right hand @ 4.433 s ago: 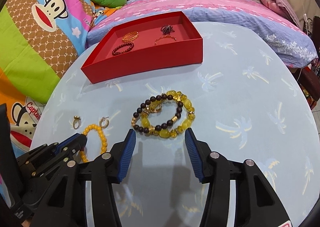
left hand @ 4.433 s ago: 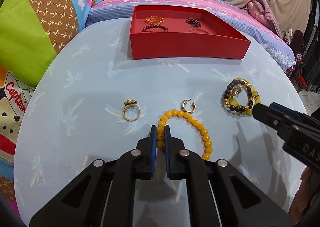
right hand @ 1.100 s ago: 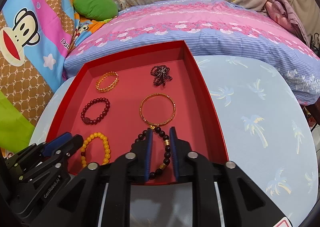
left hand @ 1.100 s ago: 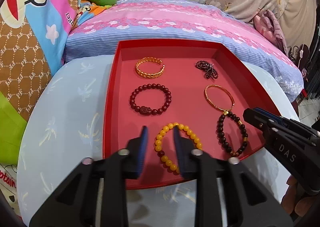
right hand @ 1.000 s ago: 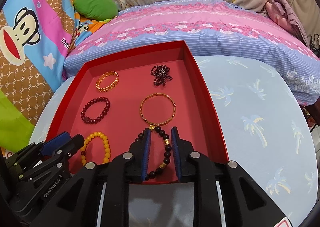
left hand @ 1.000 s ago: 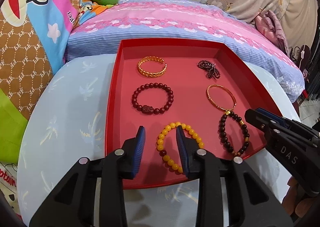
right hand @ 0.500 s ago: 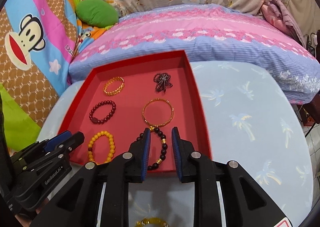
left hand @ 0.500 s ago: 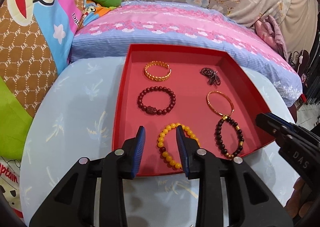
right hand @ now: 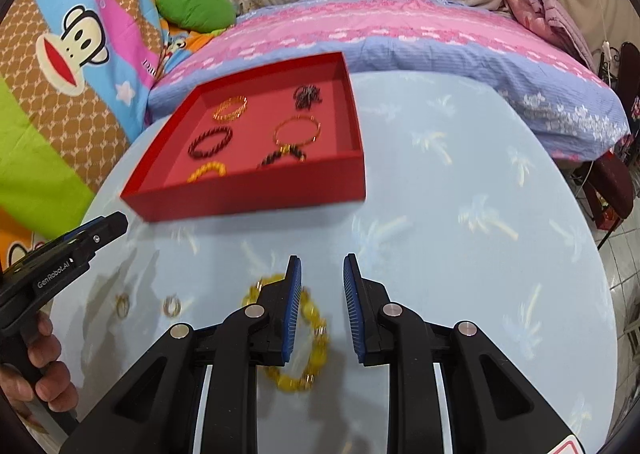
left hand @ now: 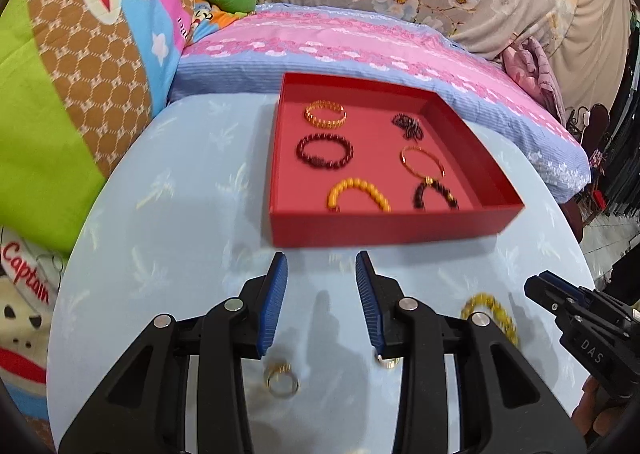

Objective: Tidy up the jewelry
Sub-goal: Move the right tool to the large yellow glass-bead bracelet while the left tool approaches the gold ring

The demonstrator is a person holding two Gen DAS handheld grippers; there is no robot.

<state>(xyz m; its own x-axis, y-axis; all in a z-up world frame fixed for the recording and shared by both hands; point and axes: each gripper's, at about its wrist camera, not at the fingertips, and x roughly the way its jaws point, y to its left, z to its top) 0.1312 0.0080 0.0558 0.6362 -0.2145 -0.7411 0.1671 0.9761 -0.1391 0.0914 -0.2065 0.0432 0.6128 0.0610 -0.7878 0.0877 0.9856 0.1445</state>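
A red tray (left hand: 392, 230) sits at the far side of the round table and holds several bracelets, among them an orange bead bracelet (left hand: 358, 193) and a dark bead bracelet (left hand: 434, 193) nearest its front wall. My left gripper (left hand: 320, 266) hovers over the table in front of the tray, its jaws opening with nothing between them. A gold ring (left hand: 282, 378) and an earring (left hand: 387, 362) lie below it. My right gripper (right hand: 320, 266) is open and empty above a yellow bead bracelet (right hand: 320, 338), which its left finger partly hides.
The table wears a light blue cloth with a palm print (right hand: 460, 173). Striped pink and blue bedding (left hand: 360, 49) and cartoon cushions (left hand: 80, 53) crowd the far and left sides. A hand (right hand: 40, 374) grips the left tool's handle. The table's rim drops off to the right (right hand: 600, 294).
Both grippers have drawn back from over the tray to the near part of the table. The orange and dark bracelets stay in the tray. The ring, earring and yellow bracelet have come into view.
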